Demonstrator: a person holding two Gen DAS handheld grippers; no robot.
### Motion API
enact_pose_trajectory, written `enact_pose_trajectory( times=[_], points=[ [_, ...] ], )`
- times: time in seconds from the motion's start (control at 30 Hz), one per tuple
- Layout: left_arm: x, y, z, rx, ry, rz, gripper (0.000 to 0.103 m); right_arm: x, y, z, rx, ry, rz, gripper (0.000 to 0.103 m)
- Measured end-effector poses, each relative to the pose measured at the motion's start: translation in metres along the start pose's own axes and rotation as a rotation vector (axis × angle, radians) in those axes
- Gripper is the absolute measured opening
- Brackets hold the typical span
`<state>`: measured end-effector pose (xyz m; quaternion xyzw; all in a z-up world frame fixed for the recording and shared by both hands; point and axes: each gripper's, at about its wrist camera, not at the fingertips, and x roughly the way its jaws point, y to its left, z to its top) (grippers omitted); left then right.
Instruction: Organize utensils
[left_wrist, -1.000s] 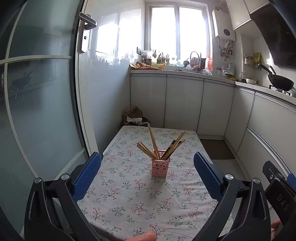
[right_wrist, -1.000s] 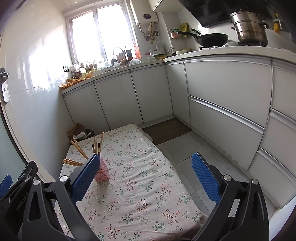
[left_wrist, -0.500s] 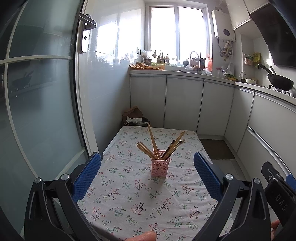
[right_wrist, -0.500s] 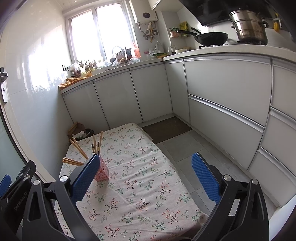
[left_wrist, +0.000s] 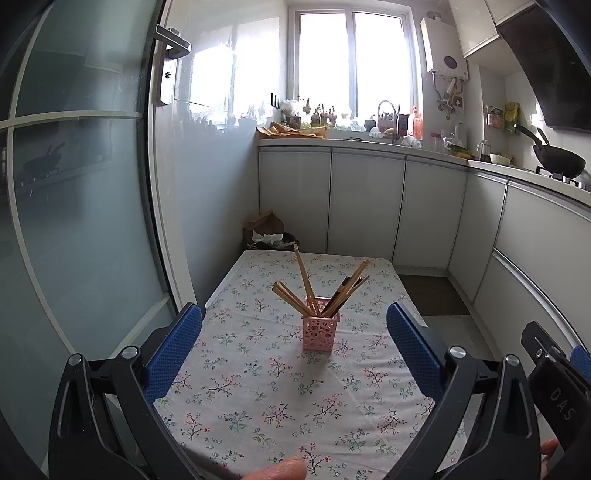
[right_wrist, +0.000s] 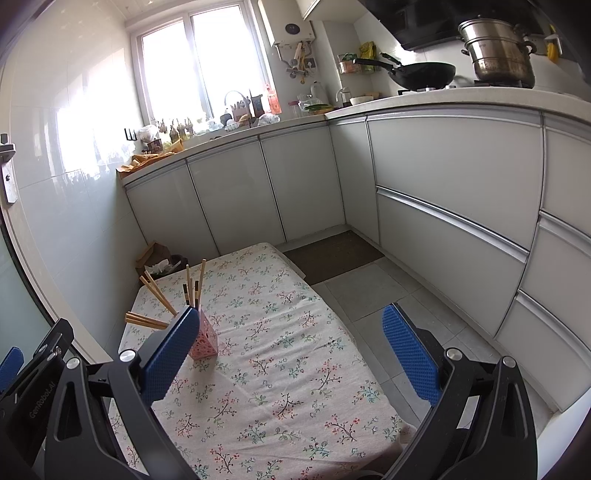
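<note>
Left wrist view looks straight down the bench (left_wrist: 258, 398), covered in a flowered cloth, toward a pink holder (left_wrist: 320, 333) that stands upright near the middle of it, apart from both tools. Chopsticks (left_wrist: 304, 281) fan out of the holder: some lean left, one rises steeply, several lean right, so their long axes run upward and outward from the holder's mouth, not flat on the cloth. The left hand-held gripper (left_wrist: 295, 354) is released, its blue pads spread wide and empty, and the holder sits dead ahead between them, farther along the bench. In the right wrist view the right hand-held gripper (right_wrist: 291, 358) is likewise spread and empty, but the holder (right_wrist: 204, 341) lies off to its left, partly hidden behind the left pad, with the chopsticks (right_wrist: 159, 300) sticking up past it. No loose utensil shows on the cloth. By my reading the left side is better lined up, since the holder is centred in its reach, while the right would need to swing left first. Any grasp on a chopstick would likely have to close across its slanted shaft above the holder's rim.
</note>
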<state>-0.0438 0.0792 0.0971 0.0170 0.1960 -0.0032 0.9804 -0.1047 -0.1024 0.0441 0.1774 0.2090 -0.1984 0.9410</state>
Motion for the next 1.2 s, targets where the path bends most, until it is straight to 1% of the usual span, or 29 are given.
enact_pose_trajectory(
  times=[0.13,0.33,0.4,0.43,0.5,0.57,0.7,0.77,0.83,0.87,0.9,0.93,0.97,1.13,1.2],
  points=[
    [0.001,-0.003,-0.002,0.021,0.002,0.008,0.096,0.001,0.000,-0.001,0.001,0.003,-0.001,0.097],
    [-0.001,-0.003,-0.003,0.016,-0.010,0.006,0.096,0.001,-0.001,-0.001,0.003,0.007,0.001,0.097],
    [-0.001,-0.003,-0.002,0.015,-0.017,-0.001,0.096,0.002,-0.001,-0.001,0.004,0.010,0.003,0.097],
    [-0.002,-0.003,-0.003,0.011,-0.017,-0.020,0.096,0.002,-0.001,-0.001,0.004,0.011,0.004,0.097],
    [0.004,-0.002,-0.003,-0.003,0.033,-0.068,0.096,0.002,-0.001,-0.001,0.004,0.011,0.005,0.097],
    [0.010,-0.002,-0.004,-0.015,0.073,-0.098,0.096,0.002,-0.001,-0.001,0.003,0.011,0.005,0.097],
    [0.010,-0.003,-0.006,-0.010,0.058,-0.067,0.096,0.003,-0.001,-0.001,0.003,0.012,0.005,0.097],
    [0.004,-0.002,-0.005,-0.013,0.023,-0.043,0.095,0.004,-0.001,-0.002,0.003,0.015,0.005,0.097],
    [0.000,-0.002,-0.003,-0.011,-0.005,-0.026,0.090,0.004,0.000,-0.003,0.004,0.017,0.006,0.097],
    [-0.001,-0.002,-0.002,-0.005,-0.010,-0.026,0.090,0.004,0.000,-0.003,0.003,0.016,0.005,0.097],
    [-0.001,-0.003,-0.002,-0.002,-0.014,-0.031,0.092,0.004,0.001,-0.003,-0.001,0.013,0.004,0.097],
    [-0.002,-0.003,-0.001,-0.004,-0.016,-0.034,0.096,0.003,0.002,-0.003,-0.004,0.008,0.003,0.097],
    [-0.003,-0.003,-0.001,-0.002,-0.020,-0.040,0.096,0.002,0.002,-0.003,-0.006,0.003,0.001,0.097],
    [-0.007,0.000,0.000,-0.013,-0.037,-0.013,0.096,0.003,0.002,-0.001,-0.009,-0.004,-0.010,0.097],
    [-0.008,0.001,0.001,-0.011,-0.040,-0.013,0.096,0.003,0.002,-0.002,-0.009,-0.002,-0.012,0.097]
  ],
)
